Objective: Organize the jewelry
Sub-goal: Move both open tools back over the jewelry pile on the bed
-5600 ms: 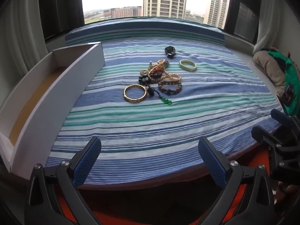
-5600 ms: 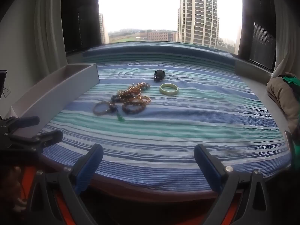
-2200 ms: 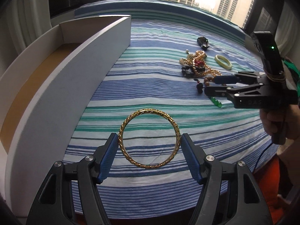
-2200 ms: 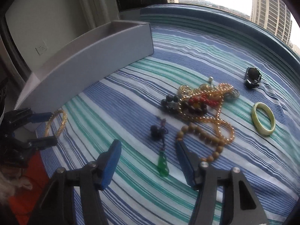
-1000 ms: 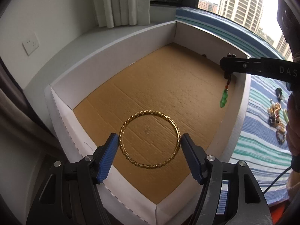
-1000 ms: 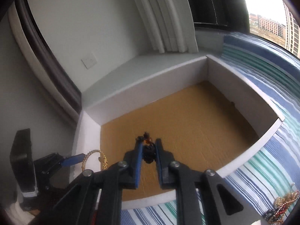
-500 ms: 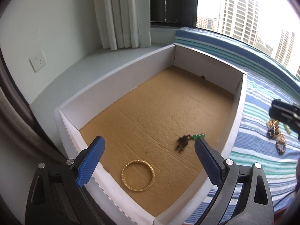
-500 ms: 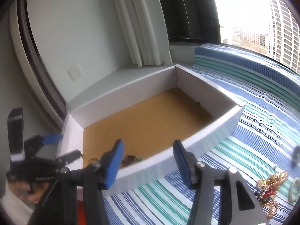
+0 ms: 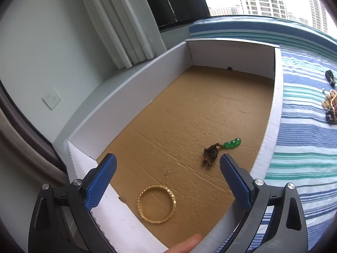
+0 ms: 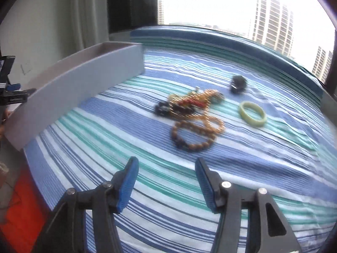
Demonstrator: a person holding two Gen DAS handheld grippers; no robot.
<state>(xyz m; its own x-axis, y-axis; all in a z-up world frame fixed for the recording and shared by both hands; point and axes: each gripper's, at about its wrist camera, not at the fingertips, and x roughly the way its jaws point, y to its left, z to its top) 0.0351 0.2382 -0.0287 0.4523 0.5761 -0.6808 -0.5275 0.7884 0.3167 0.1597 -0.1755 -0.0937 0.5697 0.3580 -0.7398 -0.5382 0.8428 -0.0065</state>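
In the left wrist view a gold bangle [image 9: 156, 204] and a green pendant on a dark cord [image 9: 221, 149] lie on the brown floor of the white box [image 9: 273, 113]. My left gripper [image 9: 167, 169] is open and empty above the box's near end. In the right wrist view my right gripper [image 10: 166, 181] is open and empty over the striped cloth [image 10: 105, 139]. Beyond it lie a wooden bead bracelet [image 10: 192, 136], a tangle of gold and red chains [image 10: 189, 102], a pale green bangle [image 10: 252, 113] and a dark faceted piece [image 10: 237, 83].
The box [image 10: 71, 84] stands at the cloth's left edge. A curtain [image 9: 118, 21] and a wall socket [image 9: 51, 100] are left of the box. The left gripper [image 10: 14, 93] shows at the far left of the right wrist view. A fingertip [image 9: 185, 245] shows at the bottom.
My right gripper has swung away from the box toward the jewelry pile on the cloth. My left gripper stays open over the box, a little closer to the bangle.
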